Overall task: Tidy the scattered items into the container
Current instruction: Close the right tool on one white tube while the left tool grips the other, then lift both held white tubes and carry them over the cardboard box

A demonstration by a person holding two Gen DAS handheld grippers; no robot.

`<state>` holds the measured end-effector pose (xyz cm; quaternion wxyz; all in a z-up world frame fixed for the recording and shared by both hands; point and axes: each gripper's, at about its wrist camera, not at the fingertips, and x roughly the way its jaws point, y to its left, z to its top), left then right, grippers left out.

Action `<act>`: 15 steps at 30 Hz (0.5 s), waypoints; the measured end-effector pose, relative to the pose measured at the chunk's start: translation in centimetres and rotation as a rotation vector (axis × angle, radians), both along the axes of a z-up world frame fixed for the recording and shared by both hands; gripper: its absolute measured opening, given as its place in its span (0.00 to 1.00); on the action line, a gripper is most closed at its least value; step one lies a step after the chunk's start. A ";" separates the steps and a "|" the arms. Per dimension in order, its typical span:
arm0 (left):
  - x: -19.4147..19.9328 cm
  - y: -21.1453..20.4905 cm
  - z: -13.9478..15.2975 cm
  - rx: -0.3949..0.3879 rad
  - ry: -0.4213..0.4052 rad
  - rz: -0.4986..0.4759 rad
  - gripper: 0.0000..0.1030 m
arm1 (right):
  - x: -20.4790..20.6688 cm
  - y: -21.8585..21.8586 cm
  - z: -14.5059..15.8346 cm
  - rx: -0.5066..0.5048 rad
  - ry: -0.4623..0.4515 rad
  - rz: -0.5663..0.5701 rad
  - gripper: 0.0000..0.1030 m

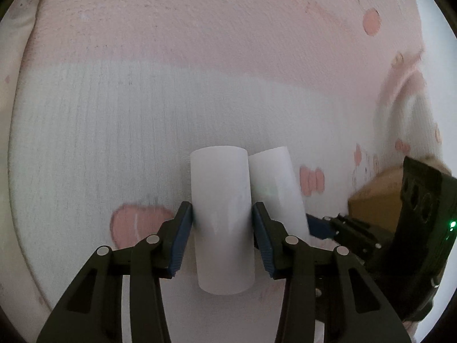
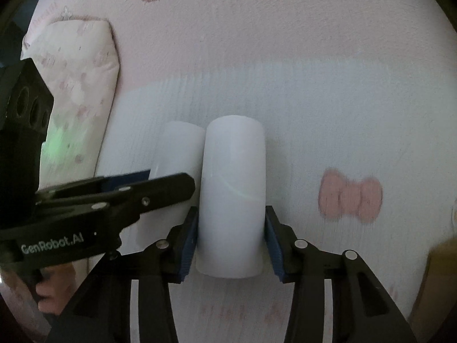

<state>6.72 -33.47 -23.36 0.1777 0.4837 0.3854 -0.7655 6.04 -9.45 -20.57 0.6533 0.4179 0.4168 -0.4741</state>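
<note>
Two white cylinders lie side by side on a pink and white patterned bed cover. My left gripper [image 1: 222, 214] is shut on the left cylinder [image 1: 221, 217]; the right cylinder [image 1: 275, 185] lies just to its right. My right gripper [image 2: 231, 220] is shut on the right cylinder [image 2: 232, 194], with the left cylinder [image 2: 177, 151] beside it. The left gripper [image 2: 160, 185] crosses the right wrist view from the left. The right gripper [image 1: 328, 225] shows at the right of the left wrist view. A brown cardboard box [image 1: 377, 200] sits at the far right.
A patterned pillow [image 2: 80, 94] lies at the left in the right wrist view. A pink bow print [image 2: 351, 197] marks the cover to the right. The brown box's edge [image 2: 437, 280] shows at the lower right.
</note>
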 end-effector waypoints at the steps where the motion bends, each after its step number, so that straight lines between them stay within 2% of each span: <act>1: 0.4 0.3 0.0 -0.001 -0.004 -0.009 0.46 | 0.1 0.5 0.0 0.007 0.005 0.006 0.40; 5: 1.5 1.4 -0.1 0.028 -0.023 -0.047 0.46 | 0.1 2.2 -0.1 0.071 0.035 -0.022 0.40; 9: 2.0 2.5 0.0 0.016 -0.057 -0.112 0.46 | 0.3 3.4 0.1 0.113 0.073 -0.020 0.40; 12: 1.7 2.9 0.1 -0.006 -0.073 -0.122 0.46 | 0.8 3.5 0.0 0.113 0.088 -0.012 0.40; 15: 1.4 2.7 -0.1 0.003 -0.072 -0.094 0.46 | 1.1 3.0 -0.2 0.109 0.098 -0.014 0.41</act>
